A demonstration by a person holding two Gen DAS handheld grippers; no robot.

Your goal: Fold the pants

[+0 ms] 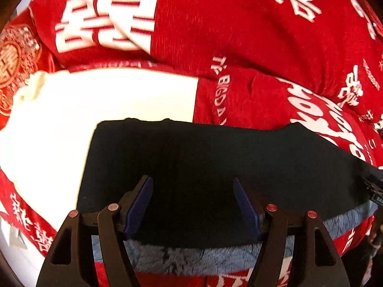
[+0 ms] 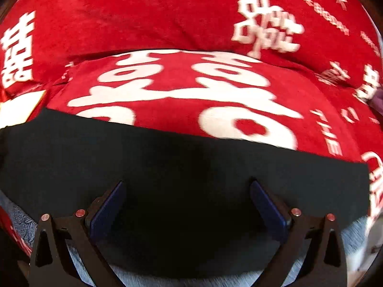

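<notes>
Left wrist: left gripper (image 1: 193,186) fingers spread wide, holding nothing | black pants (image 1: 215,162) lie flat under and ahead of them, fuzzy grey lining (image 1: 182,256) at near edge, red blanket (image 1: 239,35) beyond || Right wrist: right gripper (image 2: 186,191) fingers wide apart, empty | pants (image 2: 191,167) span between and beyond them on blanket (image 2: 167,19)

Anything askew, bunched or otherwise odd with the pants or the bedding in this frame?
Nothing stands out. The black pants lie flat on the red blanket, far edge fairly straight, with the grey fleecy lining showing along the near edge. Both left tongs and right tongs hover open over the cloth, gripping nothing.
</notes>
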